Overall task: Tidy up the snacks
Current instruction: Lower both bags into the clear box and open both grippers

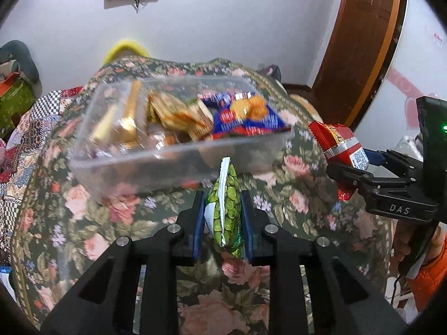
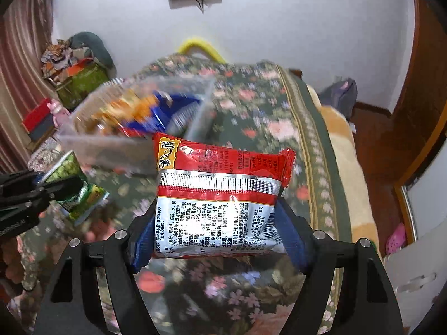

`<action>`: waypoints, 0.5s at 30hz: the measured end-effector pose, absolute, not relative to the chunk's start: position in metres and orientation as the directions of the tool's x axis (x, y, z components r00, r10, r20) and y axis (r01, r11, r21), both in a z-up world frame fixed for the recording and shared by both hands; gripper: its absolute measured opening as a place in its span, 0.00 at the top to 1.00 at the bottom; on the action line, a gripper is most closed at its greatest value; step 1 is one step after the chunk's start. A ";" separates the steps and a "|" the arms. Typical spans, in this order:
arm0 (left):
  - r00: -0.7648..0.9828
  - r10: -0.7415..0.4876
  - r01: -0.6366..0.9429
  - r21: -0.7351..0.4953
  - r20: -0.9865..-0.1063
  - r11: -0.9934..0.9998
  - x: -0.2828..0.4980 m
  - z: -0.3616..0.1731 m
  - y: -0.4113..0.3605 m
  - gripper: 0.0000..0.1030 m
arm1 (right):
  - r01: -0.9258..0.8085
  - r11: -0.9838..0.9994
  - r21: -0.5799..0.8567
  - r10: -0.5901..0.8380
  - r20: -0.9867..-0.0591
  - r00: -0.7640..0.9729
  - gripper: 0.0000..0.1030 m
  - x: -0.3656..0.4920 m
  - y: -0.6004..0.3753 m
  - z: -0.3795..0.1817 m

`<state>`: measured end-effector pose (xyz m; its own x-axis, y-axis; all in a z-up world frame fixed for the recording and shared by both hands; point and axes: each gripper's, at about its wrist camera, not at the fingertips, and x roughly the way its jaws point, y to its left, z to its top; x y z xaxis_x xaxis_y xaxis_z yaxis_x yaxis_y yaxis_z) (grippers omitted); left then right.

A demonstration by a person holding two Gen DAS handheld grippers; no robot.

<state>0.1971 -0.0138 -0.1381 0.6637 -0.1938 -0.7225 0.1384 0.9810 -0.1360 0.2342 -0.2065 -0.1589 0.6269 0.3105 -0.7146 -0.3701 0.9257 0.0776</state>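
Left wrist view shows my left tool (image 1: pixel 222 217) clenched on a small green snack packet (image 1: pixel 225 209), held edge-on between the blue pads and clear of the floral cloth (image 1: pixel 92 209) below. Ahead of it sits the clear plastic box (image 1: pixel 173 150), already holding a blue packet (image 1: pixel 245 120) and several gold and tan ones. At the right edge my right tool (image 1: pixel 349 167) grips a red packet (image 1: pixel 339 145), off the box's right end.

To do this step well, I judge I should bring each packet over the open rim before letting go, and lower it close to the pile so it does not bounce out. The green one is slim and can go into the empty near side. The red one is broad and puffy; I would lay it flat on top last. Two tools over one box may collide, so I would go one at a time.

From the right wrist view, my right tool (image 2: pixel 220 229) squeezes the red packet (image 2: pixel 220 192) across its width, printed back toward the lens, which the left view cannot show. This view puts the box (image 2: pixel 134 128) ahead to the left, blurred, and my left tool (image 2: pixel 50 189) beside it with the green packet (image 2: pixel 75 184) seen broadside. Only the left view shows the box's contents sharply.
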 end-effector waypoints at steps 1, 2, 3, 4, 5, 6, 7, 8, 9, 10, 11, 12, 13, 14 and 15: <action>0.672 -0.190 0.135 -0.134 -0.716 0.982 0.197 -0.133 -0.013 0.77 | -0.379 0.922 0.077 0.320 -0.701 0.637 0.28 0.234 -0.202 -0.151; 0.681 -0.186 0.133 -0.130 -0.708 0.983 0.196 -0.127 -0.009 0.77 | -0.386 0.919 0.076 0.328 -0.691 0.645 0.28 0.234 -0.198 -0.145; 0.692 -0.180 0.129 -0.126 -0.699 0.984 0.197 -0.120 -0.006 0.77 | -0.393 0.917 0.074 0.334 -0.682 0.651 0.28 0.235 -0.195 -0.141; 0.701 -0.175 0.126 -0.121 -0.692 0.985 0.198 -0.115 -0.003 0.77 | -0.401 0.913 0.074 0.342 -0.672 0.657 0.28 0.236 -0.190 -0.135; 0.709 -0.171 0.122 -0.120 -0.684 0.985 0.199 -0.110 0.000 0.77 | -0.409 0.909 0.074 0.351 -0.662 0.662 0.28 0.238 -0.185 -0.130; 0.716 -0.171 0.118 -0.123 -0.677 0.985 0.200 -0.104 0.005 0.77 | -0.419 0.905 0.074 0.362 -0.652 0.666 0.28 0.241 -0.179 -0.125; 0.720 -0.172 0.116 -0.128 -0.672 0.985 0.203 -0.100 0.009 0.77 | -0.426 0.902 0.074 0.369 -0.646 0.668 0.28 0.243 -0.175 -0.122; 0.723 -0.173 0.113 -0.132 -0.669 0.985 0.206 -0.096 0.013 0.77 | -0.434 0.898 0.074 0.377 -0.640 0.670 0.28 0.247 -0.169 -0.118; 0.728 -0.173 0.108 -0.137 -0.664 0.985 0.211 -0.093 0.016 0.77 | -0.440 0.895 0.073 0.382 -0.635 0.671 0.28 0.249 -0.165 -0.116; 0.730 -0.176 0.107 -0.143 -0.661 0.984 0.215 -0.091 0.019 0.77 | -0.446 0.892 0.071 0.387 -0.629 0.674 0.28 0.252 -0.159 -0.112; 0.731 -0.175 0.105 -0.145 -0.660 0.984 0.220 -0.089 0.022 0.77 | -0.453 0.889 0.068 0.392 -0.624 0.676 0.28 0.256 -0.152 -0.110; 0.732 -0.168 0.099 -0.142 -0.660 0.985 0.228 -0.088 0.025 0.77 | -0.458 0.886 0.067 0.396 -0.622 0.675 0.28 0.260 -0.146 -0.109; 0.733 -0.165 0.095 -0.140 -0.660 0.986 0.231 -0.089 0.027 0.77 | -0.463 0.884 0.066 0.400 -0.620 0.675 0.28 0.264 -0.140 -0.107; 0.732 -0.164 0.094 -0.140 -0.661 0.986 0.237 -0.089 0.029 0.77 | -0.468 0.882 0.065 0.403 -0.619 0.674 0.28 0.268 -0.135 -0.106; 0.730 -0.164 0.092 -0.142 -0.663 0.986 0.241 -0.088 0.029 0.77 | -0.472 0.879 0.063 0.406 -0.616 0.674 0.28 0.273 -0.129 -0.105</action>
<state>0.2411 0.0291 -0.0882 0.7303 -0.1641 -0.6631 0.0922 0.9855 -0.1422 0.2733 -0.1288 -0.1052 0.6744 0.4065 -0.6164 -0.4725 0.8791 0.0628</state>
